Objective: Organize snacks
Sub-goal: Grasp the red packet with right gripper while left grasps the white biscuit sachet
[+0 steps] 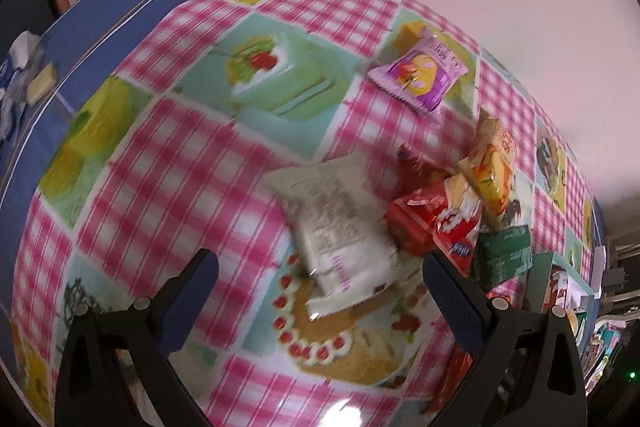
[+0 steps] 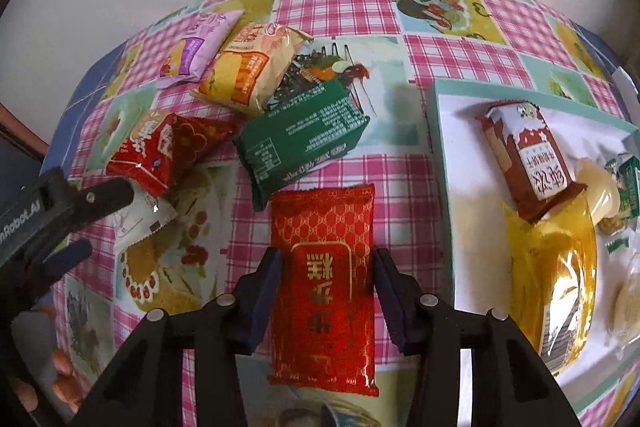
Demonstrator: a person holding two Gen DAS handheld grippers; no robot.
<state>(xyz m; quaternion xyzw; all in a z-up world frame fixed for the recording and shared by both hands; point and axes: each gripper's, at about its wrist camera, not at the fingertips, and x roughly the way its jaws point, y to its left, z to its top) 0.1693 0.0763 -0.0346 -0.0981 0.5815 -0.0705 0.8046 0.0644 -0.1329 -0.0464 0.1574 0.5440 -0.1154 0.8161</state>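
My right gripper (image 2: pixel 326 261) is shut on a red and gold snack packet (image 2: pixel 323 279), its pads against the packet's two long sides just above the tablecloth. My left gripper (image 1: pixel 320 267) is open over a white snack packet (image 1: pixel 340 231) that lies between its fingers on the cloth. The left gripper also shows at the left of the right wrist view (image 2: pixel 76 223). Loose snacks lie in a cluster: a green packet (image 2: pixel 300 139), a red packet (image 2: pixel 156 155), an orange-yellow packet (image 2: pixel 252 67) and a purple packet (image 2: pixel 200 43).
A white tray with a teal rim (image 2: pixel 440 147) stands to the right and holds a brown packet (image 2: pixel 528 159), a yellow packet (image 2: pixel 560 275) and other snacks. The pink checked tablecloth (image 1: pixel 168 187) covers the table; a white wall runs behind it.
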